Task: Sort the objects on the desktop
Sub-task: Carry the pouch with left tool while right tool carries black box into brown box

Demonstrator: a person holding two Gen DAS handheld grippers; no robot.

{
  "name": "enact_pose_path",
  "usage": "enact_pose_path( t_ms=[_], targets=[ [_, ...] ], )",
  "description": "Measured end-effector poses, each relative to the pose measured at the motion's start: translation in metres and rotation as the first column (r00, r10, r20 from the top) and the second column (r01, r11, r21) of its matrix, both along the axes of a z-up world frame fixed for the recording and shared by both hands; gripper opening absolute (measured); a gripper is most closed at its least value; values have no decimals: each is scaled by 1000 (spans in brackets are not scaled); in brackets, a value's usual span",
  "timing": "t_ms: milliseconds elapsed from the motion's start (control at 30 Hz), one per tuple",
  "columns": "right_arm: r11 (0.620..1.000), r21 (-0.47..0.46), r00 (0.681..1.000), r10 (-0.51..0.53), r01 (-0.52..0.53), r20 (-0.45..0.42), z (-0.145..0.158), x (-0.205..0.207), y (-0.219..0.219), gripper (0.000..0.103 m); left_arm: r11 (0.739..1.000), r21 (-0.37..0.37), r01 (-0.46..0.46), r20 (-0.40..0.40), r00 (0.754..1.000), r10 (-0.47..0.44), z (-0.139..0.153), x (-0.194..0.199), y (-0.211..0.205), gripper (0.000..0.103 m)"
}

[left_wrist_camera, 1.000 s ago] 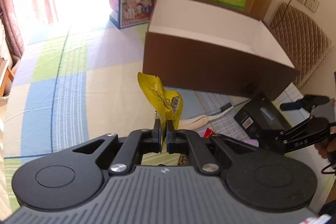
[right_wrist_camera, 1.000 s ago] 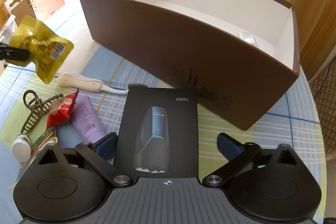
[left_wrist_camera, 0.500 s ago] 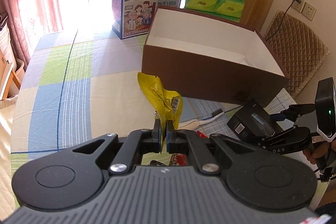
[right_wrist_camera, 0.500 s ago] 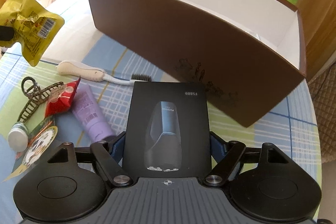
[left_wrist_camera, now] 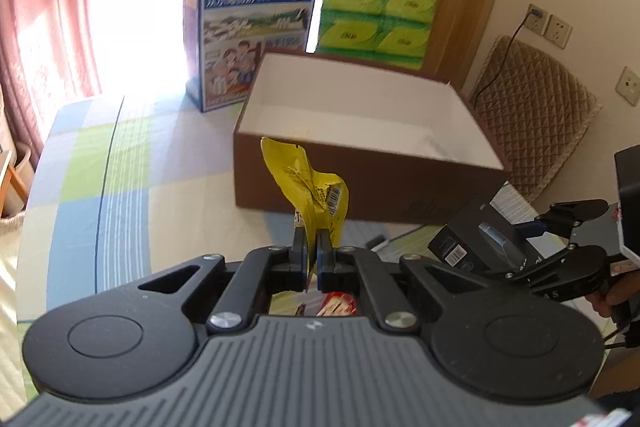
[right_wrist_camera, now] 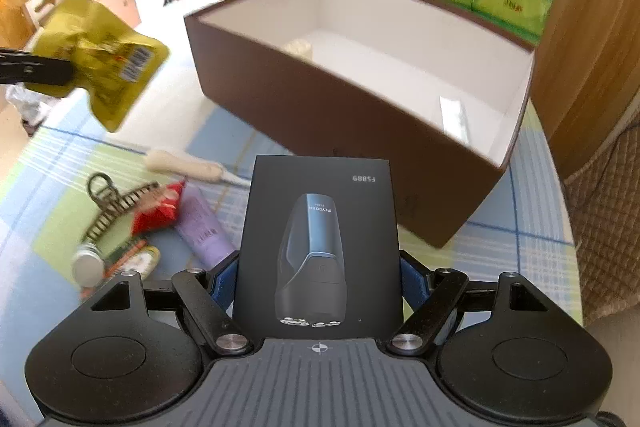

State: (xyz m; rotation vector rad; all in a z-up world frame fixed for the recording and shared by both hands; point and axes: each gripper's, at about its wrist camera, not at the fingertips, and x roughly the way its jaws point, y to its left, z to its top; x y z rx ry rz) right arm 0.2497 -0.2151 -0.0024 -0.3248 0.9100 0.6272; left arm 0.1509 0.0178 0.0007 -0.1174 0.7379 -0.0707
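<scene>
My left gripper is shut on a crumpled yellow snack packet, held in the air short of the brown box. The packet also shows at the left of the right wrist view. My right gripper is shut on a black shaver box, lifted above the table in front of the brown box. From the left wrist view the shaver box and right gripper hang at the right. The brown box is open, white inside, with small pale items on its floor.
On the checked tablecloth lie a cream toothbrush, a hair claw, a red packet, a purple tube and a small jar. A blue milk carton and green tissue packs stand behind the brown box.
My right gripper has shut on the shaver box and lifted it off the table. Both grippers have risen with their loads, and more of the brown box's inside shows.
</scene>
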Motion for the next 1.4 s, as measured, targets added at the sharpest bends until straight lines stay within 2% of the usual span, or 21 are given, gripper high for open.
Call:
enact_pose_path(
  t_ms=[367, 600, 800, 1000, 1400],
  targets=[
    [993, 119, 999, -9, 3, 47, 55, 14, -11, 76, 998, -7, 64, 78, 995, -63, 26, 27, -21, 1],
    [982, 188, 997, -41, 28, 69, 84, 44, -11, 76, 996, -8, 91, 116, 989, -89, 43, 58, -30, 1],
    [977, 202, 991, -91, 70, 96, 96, 89, -2, 76, 994, 2, 111, 121, 987, -110, 49, 96, -35, 1],
    [961, 222, 982, -181, 164, 61, 90, 142, 7, 76, 993, 10, 120, 84, 989, -121, 39, 148, -43, 1],
    [943, 169, 958, -284, 286, -38, 34, 222, 40, 76, 995, 24, 99, -40, 994, -98, -10, 253, -41, 1]
  ],
)
